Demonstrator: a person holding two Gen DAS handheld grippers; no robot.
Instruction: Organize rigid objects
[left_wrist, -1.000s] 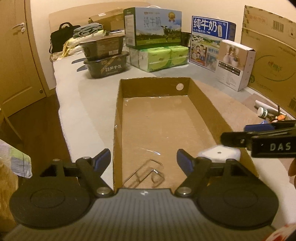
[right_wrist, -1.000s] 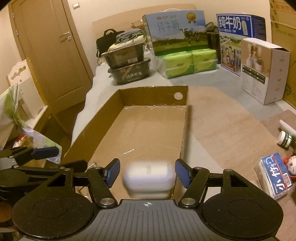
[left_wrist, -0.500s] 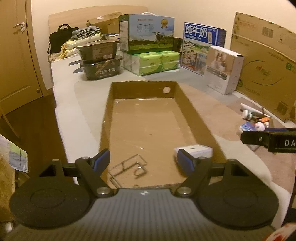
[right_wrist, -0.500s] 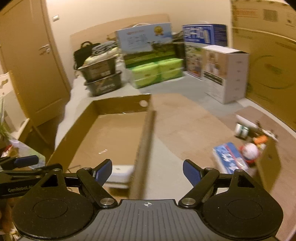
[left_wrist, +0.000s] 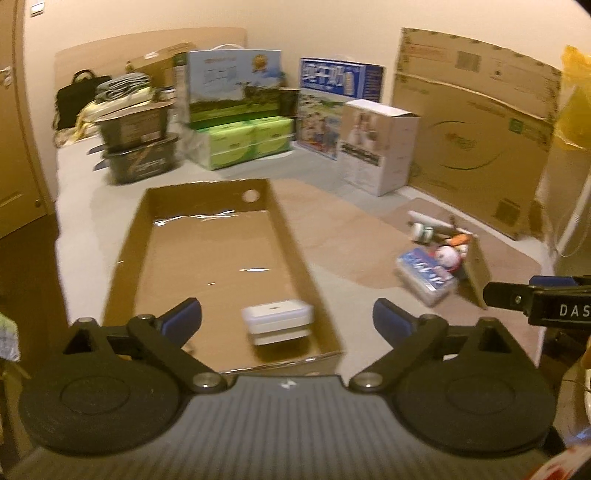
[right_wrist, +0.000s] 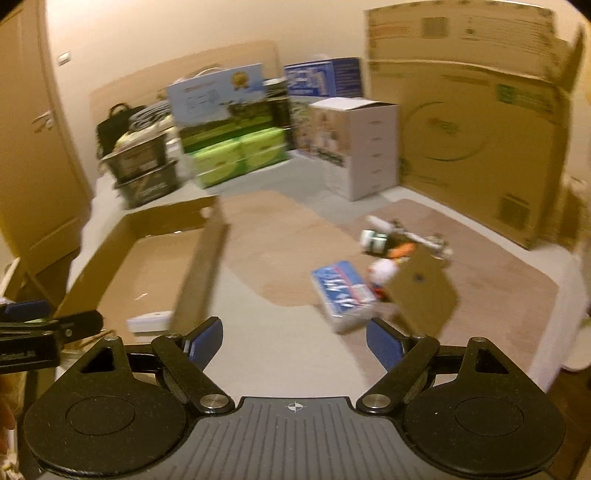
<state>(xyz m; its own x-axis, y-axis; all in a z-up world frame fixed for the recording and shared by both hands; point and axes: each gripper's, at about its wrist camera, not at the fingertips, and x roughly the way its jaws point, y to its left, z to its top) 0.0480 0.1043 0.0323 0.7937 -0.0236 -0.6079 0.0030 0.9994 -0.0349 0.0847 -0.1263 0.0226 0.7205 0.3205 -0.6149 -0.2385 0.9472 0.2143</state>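
While the open cardboard tray (left_wrist: 207, 236) is seen lying lengthwise away from the camera, a small white box (left_wrist: 277, 320) is found resting flat in its near right corner, its long side set across the tray's width. Over it the left gripper (left_wrist: 287, 320) is spread wide, its jaws just opened further, nothing pinched between them. Further right, the right gripper (right_wrist: 294, 339) is likewise parted and empty above bare grey surface. Beyond it, a blue packet (right_wrist: 341, 290) lies slanted beside a blurred clutter of small items (right_wrist: 402, 242).
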